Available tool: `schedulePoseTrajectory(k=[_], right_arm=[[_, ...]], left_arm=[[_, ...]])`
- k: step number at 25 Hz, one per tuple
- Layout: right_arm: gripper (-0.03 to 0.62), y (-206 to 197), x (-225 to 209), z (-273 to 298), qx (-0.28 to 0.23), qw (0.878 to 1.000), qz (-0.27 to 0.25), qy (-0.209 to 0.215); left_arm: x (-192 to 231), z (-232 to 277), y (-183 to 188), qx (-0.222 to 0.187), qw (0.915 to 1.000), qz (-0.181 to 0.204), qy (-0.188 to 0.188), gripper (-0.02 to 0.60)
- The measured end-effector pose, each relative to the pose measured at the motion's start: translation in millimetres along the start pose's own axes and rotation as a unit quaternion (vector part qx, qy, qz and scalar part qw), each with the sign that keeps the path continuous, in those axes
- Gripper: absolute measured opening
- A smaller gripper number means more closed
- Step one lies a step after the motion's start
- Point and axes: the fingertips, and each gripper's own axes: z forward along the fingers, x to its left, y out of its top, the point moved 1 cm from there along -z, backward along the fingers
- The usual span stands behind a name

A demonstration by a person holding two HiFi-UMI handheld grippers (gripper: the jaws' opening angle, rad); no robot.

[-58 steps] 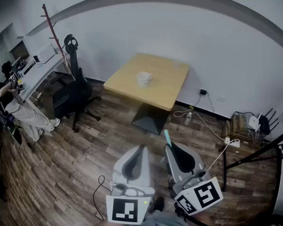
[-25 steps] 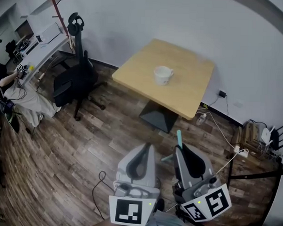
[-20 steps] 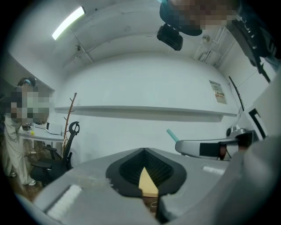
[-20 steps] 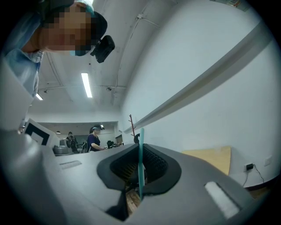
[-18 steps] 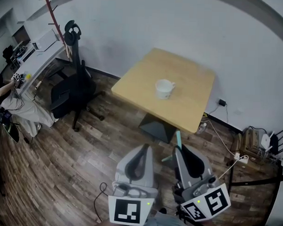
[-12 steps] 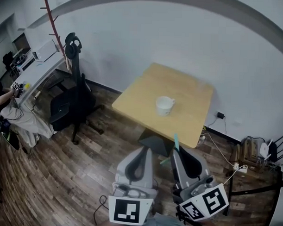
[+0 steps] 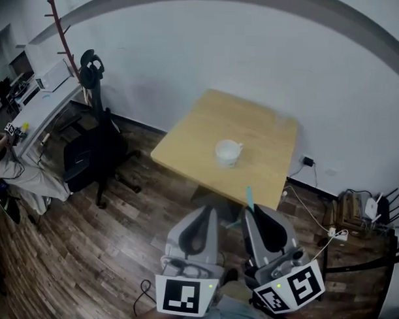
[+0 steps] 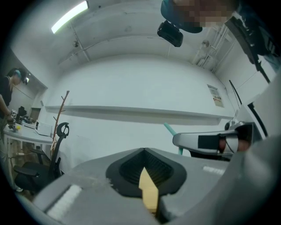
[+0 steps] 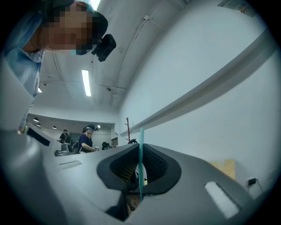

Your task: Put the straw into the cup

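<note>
Teal straw [image 7: 249, 195] pinched in the right gripper [image 7: 250, 210]; left gripper [image 7: 209, 211] closed, empty. Keep it upright and approach above the cup [image 7: 227, 152].

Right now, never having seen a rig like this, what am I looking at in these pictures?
No robot: a person carries a two-jaw gripper in each hand. The head view looks down from a camera on the person's head; the other two ride on the grippers, looking along their jaws. The left gripper is shut and empty. The right gripper is shut on a teal straw, which sticks up past its tips. Ahead stands a wooden table with a white cup on it, not yet reached.
</note>
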Motion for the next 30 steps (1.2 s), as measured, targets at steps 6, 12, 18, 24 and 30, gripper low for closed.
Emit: schedulePoseTrajectory(k=[6, 12, 18, 24, 30], right_arm=[[0.035, -27.8, -32.5, 5.8, 0.028, 0.999, 0.019, -0.022], [0.035, -46.1, -74.5, 32.2, 0.041, 0.998, 0.035, -0.019], [0.035, -47.6, -117.4, 71.7, 0.044, 0.998, 0.053, 0.002], [0.035, -36.1, -146.4, 100.2, 0.033, 0.998, 0.055, 0.018], [0.035, -19.0, -175.1, 124.0, 0.017, 0.998, 0.051, 0.028]], left_arm=[[-2.0, 25.3, -38.7, 0.049, 0.9988, -0.006, -0.005, 0.017], [1.9, 72.4, -61.5, 0.073, 0.9973, -0.003, 0.001, 0.017], [10.1, 124.8, -63.8, 0.081, 0.9966, 0.004, 0.017, 0.017], [13.9, 163.4, -52.6, 0.068, 0.9972, 0.015, 0.027, 0.017], [18.0, 199.9, -39.7, 0.052, 0.9979, 0.011, 0.037, 0.017]])
